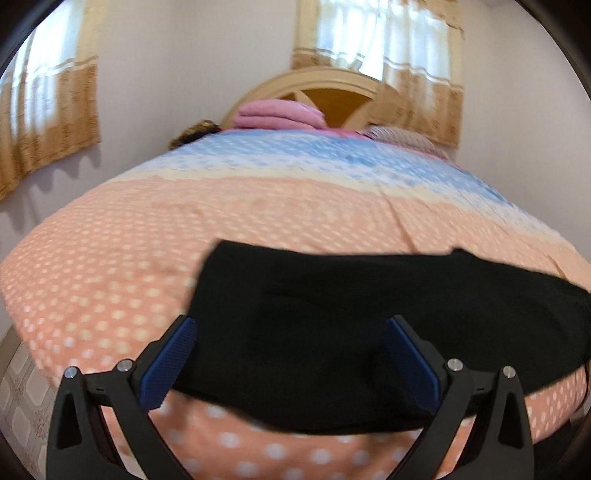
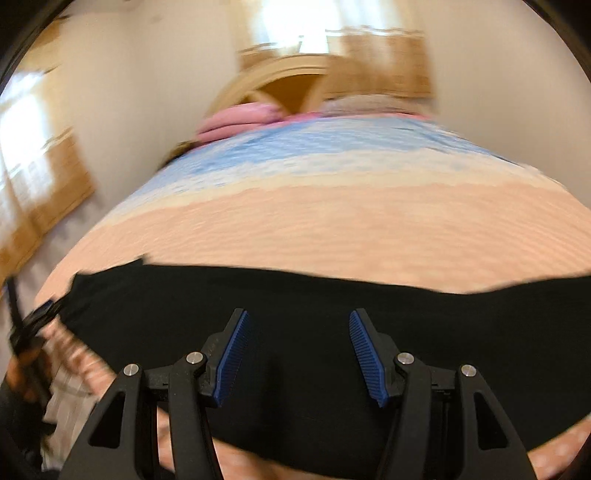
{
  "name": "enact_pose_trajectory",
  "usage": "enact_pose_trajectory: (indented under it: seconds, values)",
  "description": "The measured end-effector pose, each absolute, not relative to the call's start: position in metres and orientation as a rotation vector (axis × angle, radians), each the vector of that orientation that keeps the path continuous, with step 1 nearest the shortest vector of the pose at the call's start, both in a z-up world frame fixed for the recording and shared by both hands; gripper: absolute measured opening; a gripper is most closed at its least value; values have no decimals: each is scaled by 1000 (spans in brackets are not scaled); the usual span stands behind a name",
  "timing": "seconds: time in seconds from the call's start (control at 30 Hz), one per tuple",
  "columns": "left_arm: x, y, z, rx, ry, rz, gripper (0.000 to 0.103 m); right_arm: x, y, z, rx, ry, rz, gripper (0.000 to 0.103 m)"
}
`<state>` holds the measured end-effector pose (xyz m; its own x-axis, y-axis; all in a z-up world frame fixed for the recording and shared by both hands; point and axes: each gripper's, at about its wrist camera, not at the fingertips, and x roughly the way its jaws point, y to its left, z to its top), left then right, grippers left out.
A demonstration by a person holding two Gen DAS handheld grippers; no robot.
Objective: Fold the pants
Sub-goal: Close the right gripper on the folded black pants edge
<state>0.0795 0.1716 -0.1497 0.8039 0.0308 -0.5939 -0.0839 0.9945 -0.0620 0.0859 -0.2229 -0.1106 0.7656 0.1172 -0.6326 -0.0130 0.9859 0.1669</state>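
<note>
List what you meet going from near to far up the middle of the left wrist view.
left gripper, jaws open → black pants → peach dotted bedspread → its blue band → folded pink blanket → wooden headboard → curtained window.

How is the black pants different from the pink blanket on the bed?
The black pants are spread out long and flat; the pink blanket is folded into a thick stack.
The pants lie at the near edge of the bed, right in front of the claws; the blanket sits far off, by the headboard.
The pants are dark and plain black; the blanket is light pink.
Both are soft cloth resting on the bed, and no claw holds either.
</note>
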Motion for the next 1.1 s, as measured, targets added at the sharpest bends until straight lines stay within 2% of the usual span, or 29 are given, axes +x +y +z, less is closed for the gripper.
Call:
enact_pose_trajectory:
  seconds: [0.1, 0.2, 0.43, 0.6, 0.67, 1.0, 1.07, 1.1]
  values:
    - [88, 154, -167, -7, 699, 42, 103, 98, -262, -127, 173, 764, -60, 59]
    - [85, 144, -163, 81, 686, 67, 103, 94, -288, -126, 325, 740, 22, 59]
    - [90, 186, -145, 9, 654, 174, 103, 56, -330, -101, 343, 630, -34, 59]
    - [105, 216, -171, -74, 737, 219, 103, 43, -413, -101, 396, 634, -249, 59]
    - [102, 225, -175, -174, 713, 204, 103, 38, -438, -103, 498, 600, -180, 59]
    - [91, 212, -160, -91, 661, 263, 103, -18, -465, -77, 553, 482, -221, 59]
    - [97, 213, -163, -106, 678, 257, 103, -21, -465, -82, 527, 519, -215, 49]
    - [100, 213, -166, -107, 694, 257, 103, -20, -465, -86, 506, 546, -228, 49]
